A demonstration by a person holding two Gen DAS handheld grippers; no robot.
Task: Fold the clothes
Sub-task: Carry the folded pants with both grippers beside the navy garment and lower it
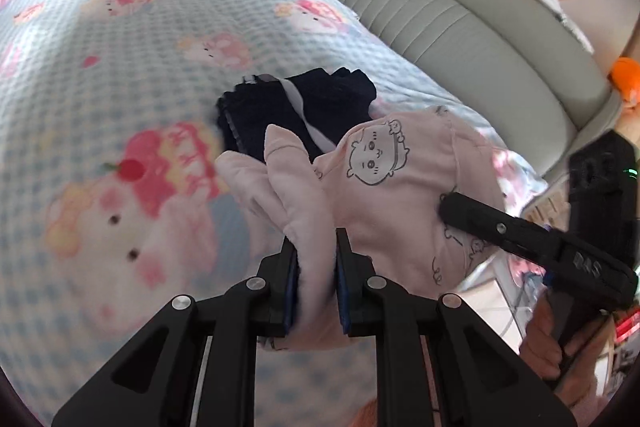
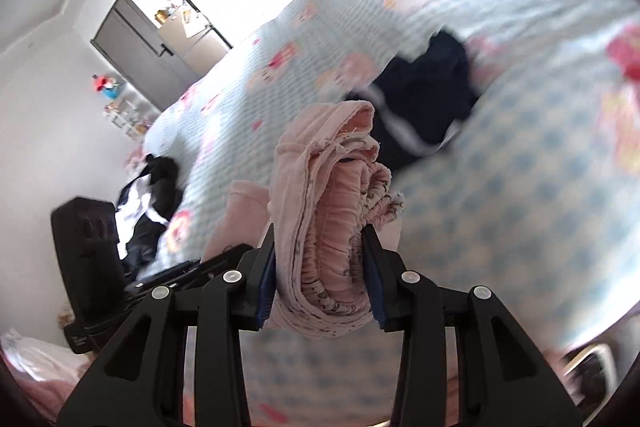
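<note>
A folded pink garment (image 1: pixel 384 187) printed with small cartoon faces hangs above the bed between my two grippers. My left gripper (image 1: pixel 316 247) is shut on one folded edge of it. The right gripper (image 2: pixel 320 239) is shut on the bunched elastic waistband end of the pink garment (image 2: pixel 332 195); in the left wrist view the right gripper (image 1: pixel 448 211) comes in from the right against the cloth. Beyond it, a folded dark navy garment (image 1: pixel 304 103) with a white stripe lies on the bedspread, seen also as the navy garment (image 2: pixel 424 99) in the right wrist view.
The bed wears a blue-checked bedspread (image 1: pixel 120 75) with pink cartoon prints. A grey padded headboard (image 1: pixel 460 23) runs along its far side. A pile of black and white clothes (image 2: pixel 148 203) lies at the bed's edge, beside a black object (image 2: pixel 84 239). A hand (image 1: pixel 544 343) holds the right gripper's handle.
</note>
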